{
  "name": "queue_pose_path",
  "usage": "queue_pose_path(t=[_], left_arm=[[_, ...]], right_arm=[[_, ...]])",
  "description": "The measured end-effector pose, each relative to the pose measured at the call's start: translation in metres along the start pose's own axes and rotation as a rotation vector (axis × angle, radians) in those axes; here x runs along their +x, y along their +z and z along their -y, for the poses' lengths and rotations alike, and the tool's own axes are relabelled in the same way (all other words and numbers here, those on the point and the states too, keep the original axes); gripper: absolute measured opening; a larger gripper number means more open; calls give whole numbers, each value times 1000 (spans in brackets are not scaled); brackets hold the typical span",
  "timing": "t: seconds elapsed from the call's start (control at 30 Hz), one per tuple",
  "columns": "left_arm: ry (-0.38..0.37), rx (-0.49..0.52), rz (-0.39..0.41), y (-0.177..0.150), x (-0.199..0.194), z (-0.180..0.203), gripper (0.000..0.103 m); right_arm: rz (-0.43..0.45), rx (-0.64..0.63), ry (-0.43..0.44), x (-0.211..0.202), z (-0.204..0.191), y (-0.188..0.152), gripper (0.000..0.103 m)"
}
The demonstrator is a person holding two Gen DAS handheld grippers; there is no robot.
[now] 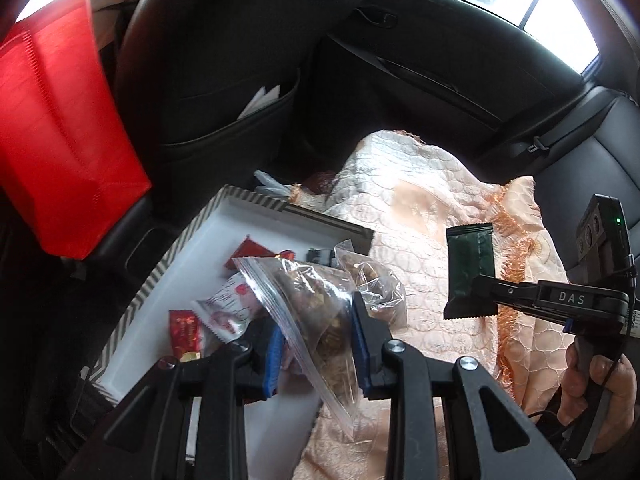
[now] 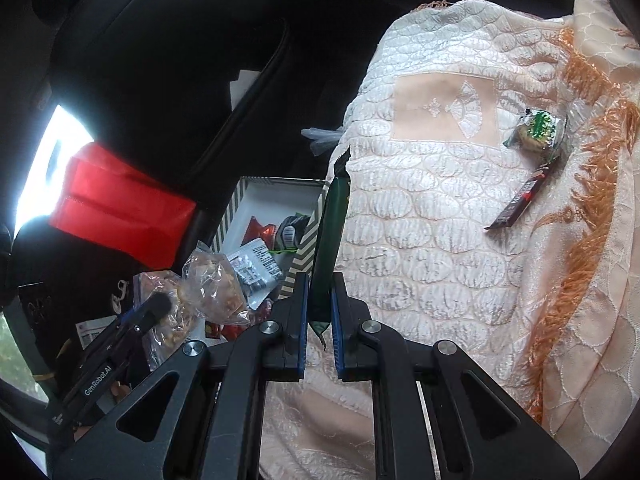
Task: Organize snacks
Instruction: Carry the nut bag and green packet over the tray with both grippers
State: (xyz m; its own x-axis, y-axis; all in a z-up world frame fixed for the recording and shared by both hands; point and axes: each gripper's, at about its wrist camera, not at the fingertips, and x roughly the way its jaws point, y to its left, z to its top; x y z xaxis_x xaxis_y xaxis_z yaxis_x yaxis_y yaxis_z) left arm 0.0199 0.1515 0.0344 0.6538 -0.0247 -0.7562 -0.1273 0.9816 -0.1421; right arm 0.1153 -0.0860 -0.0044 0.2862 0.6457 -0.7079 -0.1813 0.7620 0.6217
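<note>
Clear zip bag (image 1: 316, 316) pinched in left gripper (image 1: 316, 344), green bar (image 1: 470, 270) clamped in right gripper (image 2: 320, 316), both over the box (image 1: 224, 224).

Held by a thin edge, so bag likely to slip or swing and spill onto the quilt (image 1: 420, 208). Could snag the box wall. Cookie pack (image 2: 534, 128) and dark stick (image 2: 520, 196) out on quilt, easily knocked off.
</note>
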Motion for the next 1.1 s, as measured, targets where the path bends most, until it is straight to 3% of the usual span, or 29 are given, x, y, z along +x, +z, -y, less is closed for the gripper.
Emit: queue_pose_path(t=[0.57,1.1], left_arm=[[99,-160,-1,-27,-18,-86,32],[123,-194,-41,-36,-5,-103,32]], right_arm=[[-79,-147,25,33,-75,-13,9],[-171,-226,19,73,-113,-20,9]])
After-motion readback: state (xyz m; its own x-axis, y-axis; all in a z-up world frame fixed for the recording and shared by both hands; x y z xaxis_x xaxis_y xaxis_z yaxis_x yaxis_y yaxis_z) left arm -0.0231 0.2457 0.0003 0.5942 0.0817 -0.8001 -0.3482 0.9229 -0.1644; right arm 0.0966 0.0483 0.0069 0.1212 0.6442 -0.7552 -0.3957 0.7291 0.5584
